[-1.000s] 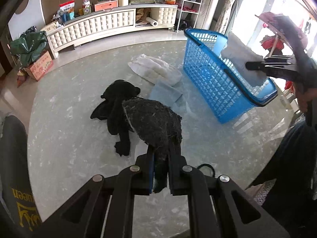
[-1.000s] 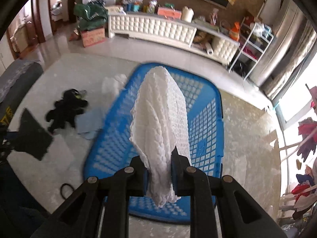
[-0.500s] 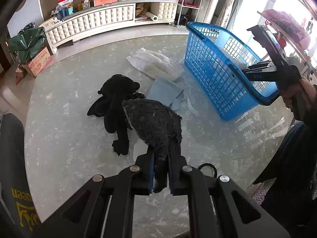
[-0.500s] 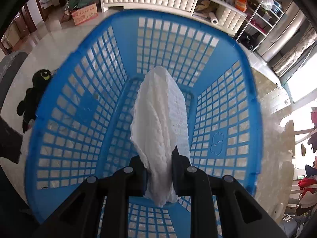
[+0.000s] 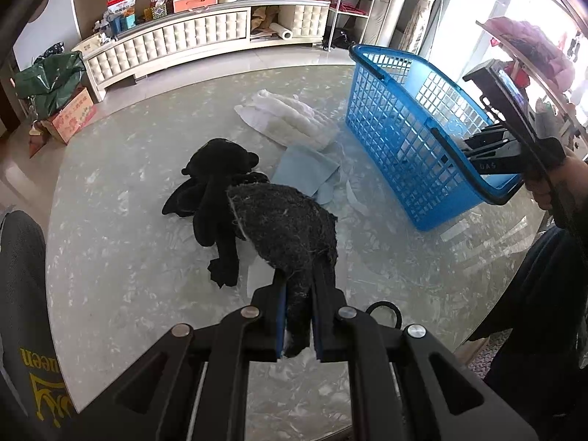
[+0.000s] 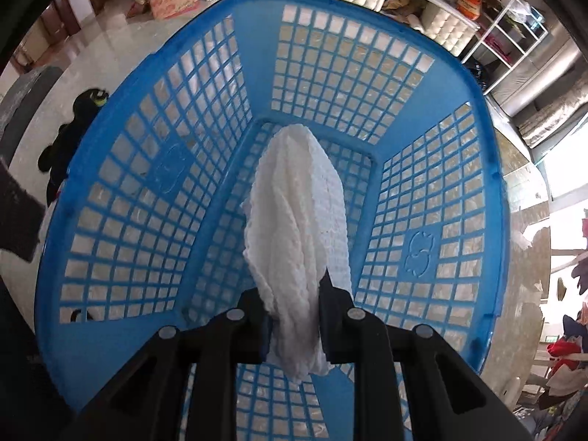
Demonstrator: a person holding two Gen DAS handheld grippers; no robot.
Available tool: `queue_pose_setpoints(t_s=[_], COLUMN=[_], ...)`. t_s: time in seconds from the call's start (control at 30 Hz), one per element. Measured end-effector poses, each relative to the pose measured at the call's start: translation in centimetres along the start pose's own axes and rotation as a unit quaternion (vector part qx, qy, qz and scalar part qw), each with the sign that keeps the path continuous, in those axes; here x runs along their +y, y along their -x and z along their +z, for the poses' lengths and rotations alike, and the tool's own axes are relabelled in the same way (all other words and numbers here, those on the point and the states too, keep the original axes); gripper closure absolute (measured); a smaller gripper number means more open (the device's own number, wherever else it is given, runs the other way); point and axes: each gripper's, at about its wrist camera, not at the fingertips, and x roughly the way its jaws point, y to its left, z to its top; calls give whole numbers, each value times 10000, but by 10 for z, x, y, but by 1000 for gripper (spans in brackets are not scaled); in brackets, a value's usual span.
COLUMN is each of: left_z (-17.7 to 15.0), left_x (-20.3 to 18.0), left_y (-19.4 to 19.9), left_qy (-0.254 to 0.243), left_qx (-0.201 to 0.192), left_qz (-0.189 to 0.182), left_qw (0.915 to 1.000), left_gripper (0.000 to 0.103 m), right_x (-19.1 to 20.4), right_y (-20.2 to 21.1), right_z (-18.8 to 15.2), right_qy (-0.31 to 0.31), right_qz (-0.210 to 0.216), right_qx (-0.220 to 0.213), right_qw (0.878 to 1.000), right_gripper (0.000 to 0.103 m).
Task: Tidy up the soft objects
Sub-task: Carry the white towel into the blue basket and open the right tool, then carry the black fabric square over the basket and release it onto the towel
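My left gripper [image 5: 299, 296] is shut on a dark grey fuzzy cloth [image 5: 286, 231] and holds it above the marble table [image 5: 110, 275]. My right gripper [image 6: 292, 305] points steeply down into the blue mesh basket [image 6: 92, 169] with a white waffle cloth [image 6: 297, 213] between its fingers; its jaws are opening, and the cloth's lower end reaches the basket floor. In the left wrist view the basket [image 5: 400, 136] stands at the table's right, with the right gripper [image 5: 492, 147] and the hand holding it over its near rim.
On the table lie a black plush toy [image 5: 217, 172], a white towel [image 5: 290, 117], a light blue cloth [image 5: 305, 165] and a black hair tie [image 5: 384, 310]. A dark chair back [image 5: 18, 275] stands at the left. A long white cabinet [image 5: 191, 44] lines the far wall.
The right gripper has dropped from above the basket down into it, carrying the white cloth toward the floor. The left gripper and its grey cloth have stayed put.
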Motion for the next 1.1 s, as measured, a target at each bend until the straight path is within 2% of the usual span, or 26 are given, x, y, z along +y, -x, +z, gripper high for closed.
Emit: queue_pose_setpoints(t_s=[0.1,0.17,0.2,0.27,0.33,0.5,0.73,0.83,0.97,1.1], left_z=[-1,-1,-1,0,0,4,22,31,47,71], left_x=[0,-1,-1,0,0,-3,-20,-33,-58,-88], left_y=[1,2,3,4,6,12,31,38,48,55], left_qy=[-11,-7,1,25,28,-75,-256,-243,-392,-623], left_qx=[-18,-30,-40,-68,-91,-170,-422,-464,-525,-571], left_qz=[8,23,10,-1,4,-41,-82,-136,-132,-118], left_qw=[10000,10000,10000,10000,10000,9998,9987,9985,9978,9964], left_gripper=[93,93,93,93,93,93,93,93,93,93], right_x=[7,17,19,16,14,7,-11,-13,-24,-30], right_y=[-2,1,3,14,21,29,56,65,75,77], right_z=[2,-3,-3,-2,-2,-6,-23,-30,-40,-48], right_qy=[71,90,92,113,115,-75,-700,-682,-774,-882], right_qz=[31,-32,-66,-117,-239,-176,240,205,438,325], right_qx=[-9,-99,-141,-230,-302,-604,-1573,-1874,-2035,-2074], right_qw=[10000,9999,9998,9996,9992,9980,9848,9797,9750,9737], right_gripper=[64,37,34,14,7,1,1,1,0,0])
